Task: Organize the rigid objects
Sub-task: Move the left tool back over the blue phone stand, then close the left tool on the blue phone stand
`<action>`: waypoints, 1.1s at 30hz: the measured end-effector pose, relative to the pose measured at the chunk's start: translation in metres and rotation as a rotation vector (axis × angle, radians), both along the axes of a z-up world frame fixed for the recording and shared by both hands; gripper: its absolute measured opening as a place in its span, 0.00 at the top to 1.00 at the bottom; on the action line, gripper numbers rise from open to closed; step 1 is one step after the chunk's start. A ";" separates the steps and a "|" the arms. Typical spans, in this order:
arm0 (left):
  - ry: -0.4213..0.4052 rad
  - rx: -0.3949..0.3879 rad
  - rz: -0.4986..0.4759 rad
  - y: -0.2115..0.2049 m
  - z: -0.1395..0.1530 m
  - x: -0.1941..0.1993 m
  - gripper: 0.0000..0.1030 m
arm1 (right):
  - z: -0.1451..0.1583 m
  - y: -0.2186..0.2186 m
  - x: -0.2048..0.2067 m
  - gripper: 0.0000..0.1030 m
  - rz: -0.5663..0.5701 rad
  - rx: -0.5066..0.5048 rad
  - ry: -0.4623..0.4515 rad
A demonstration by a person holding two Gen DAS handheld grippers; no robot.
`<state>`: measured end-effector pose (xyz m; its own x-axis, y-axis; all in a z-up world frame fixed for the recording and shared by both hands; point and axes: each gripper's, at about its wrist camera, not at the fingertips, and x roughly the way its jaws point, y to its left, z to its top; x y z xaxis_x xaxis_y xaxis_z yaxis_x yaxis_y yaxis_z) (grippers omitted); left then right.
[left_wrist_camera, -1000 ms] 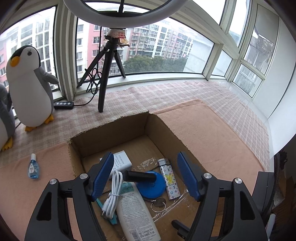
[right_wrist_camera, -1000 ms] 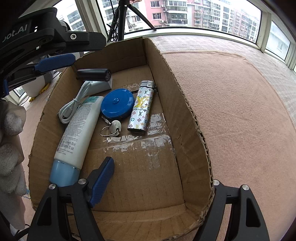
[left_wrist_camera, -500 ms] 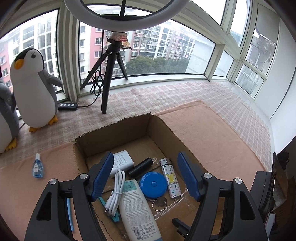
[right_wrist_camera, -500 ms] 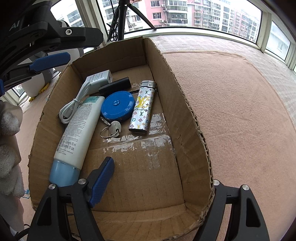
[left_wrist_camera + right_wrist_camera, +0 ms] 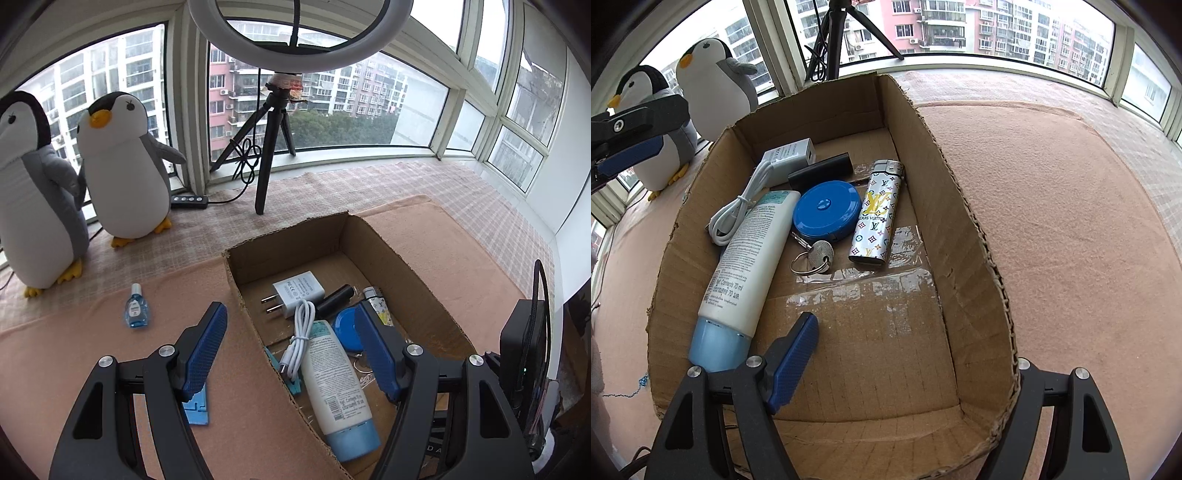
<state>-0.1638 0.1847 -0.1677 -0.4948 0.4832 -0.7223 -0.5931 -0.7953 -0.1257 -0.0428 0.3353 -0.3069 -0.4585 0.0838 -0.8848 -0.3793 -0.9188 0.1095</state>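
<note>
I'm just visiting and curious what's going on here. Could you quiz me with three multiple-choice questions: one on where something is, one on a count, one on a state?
1. Where is the small blue bottle?
A. inside the cardboard box
B. on the mat left of the box
C. on the windowsill

2. How many plush penguins stand by the window?
A. one
B. two
C. three

3. The left gripper is:
A. open, holding nothing
B. shut on the lighter
C. shut on the tube

Answers: B, it lies outside the cardboard box; B, two penguins side by side; A, nothing touches its pads.
</note>
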 end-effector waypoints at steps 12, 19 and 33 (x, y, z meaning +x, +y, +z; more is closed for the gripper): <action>-0.033 -0.079 0.094 -0.073 -0.039 0.003 0.31 | -0.001 0.002 -0.003 0.25 0.002 0.000 0.000; -0.094 -0.113 0.107 -0.075 -0.067 -0.008 0.31 | -0.002 0.002 -0.004 0.24 0.001 0.000 0.000; -0.188 -0.206 0.095 -0.057 -0.093 -0.028 0.40 | 0.006 -0.011 0.000 0.23 -0.002 0.001 0.005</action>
